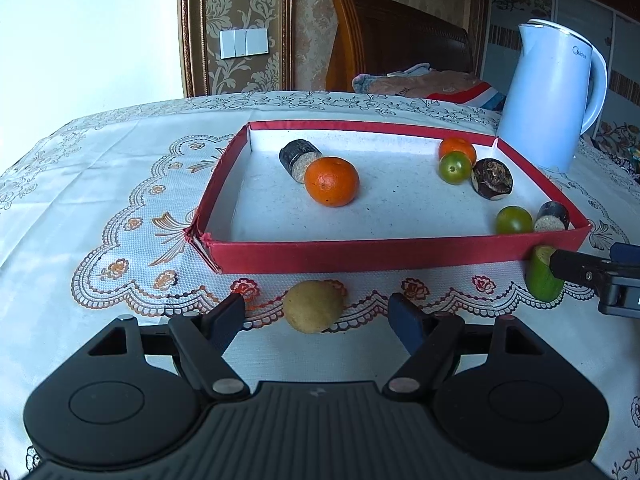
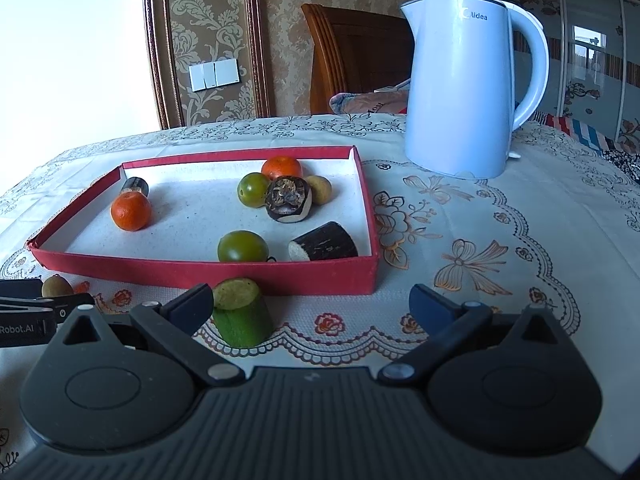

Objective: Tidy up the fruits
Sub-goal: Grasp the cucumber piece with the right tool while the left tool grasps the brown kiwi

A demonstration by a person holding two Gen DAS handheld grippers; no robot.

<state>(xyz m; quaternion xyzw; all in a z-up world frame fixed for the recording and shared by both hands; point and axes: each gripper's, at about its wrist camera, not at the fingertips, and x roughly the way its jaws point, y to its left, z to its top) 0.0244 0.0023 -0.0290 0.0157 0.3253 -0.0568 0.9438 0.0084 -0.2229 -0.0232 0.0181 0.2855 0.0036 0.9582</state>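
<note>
A red shallow box sits on the lace tablecloth. It holds two oranges, two green fruits and several dark cut cane pieces. A small tan fruit lies on the cloth in front of the box, between the fingers of my open left gripper. A green cut cane piece stands on the cloth by the box's front wall, touching the left finger of my open right gripper.
A white electric kettle stands behind the box's right corner. A wooden chair and folded cloth are beyond the table's far edge. The right gripper's finger shows at the left view's right edge.
</note>
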